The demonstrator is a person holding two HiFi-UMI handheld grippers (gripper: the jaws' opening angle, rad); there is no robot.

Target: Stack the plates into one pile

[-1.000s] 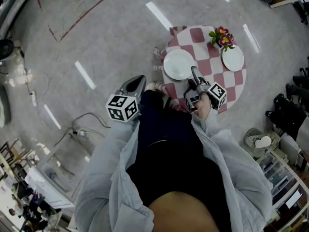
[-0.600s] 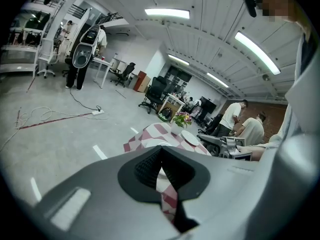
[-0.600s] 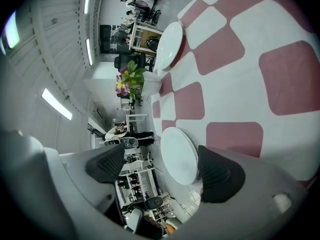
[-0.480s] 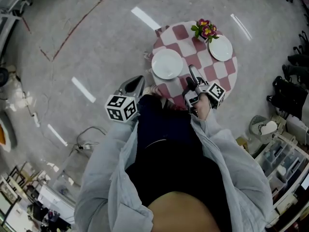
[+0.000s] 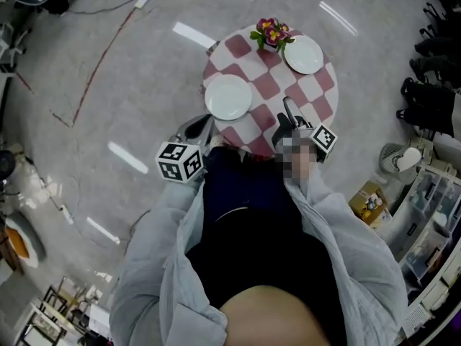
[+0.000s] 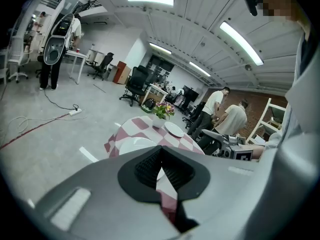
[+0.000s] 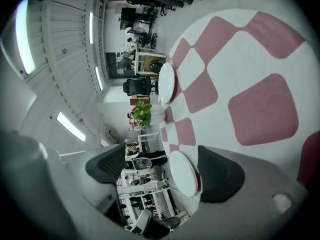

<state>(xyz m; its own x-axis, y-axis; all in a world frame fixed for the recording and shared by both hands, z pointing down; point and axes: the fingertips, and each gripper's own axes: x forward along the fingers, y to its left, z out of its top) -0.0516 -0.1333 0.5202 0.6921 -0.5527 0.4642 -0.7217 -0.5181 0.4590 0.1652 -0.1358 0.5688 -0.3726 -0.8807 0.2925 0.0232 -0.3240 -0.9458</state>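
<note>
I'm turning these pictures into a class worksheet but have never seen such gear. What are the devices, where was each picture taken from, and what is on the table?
No robot: a person holds a two-jaw gripper in each hand. The head view looks down from a head-worn camera; the other two come from cameras on the grippers. The left gripper is shut, the right gripper open; both empty. On the round table with a red-and-white checked cloth lie a nearer round white plate and a farther round white plate, apart, and a pot of pink flowers.

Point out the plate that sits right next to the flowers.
The far plate, just right of the flowers; the near plate lies apart, by the person.
</note>
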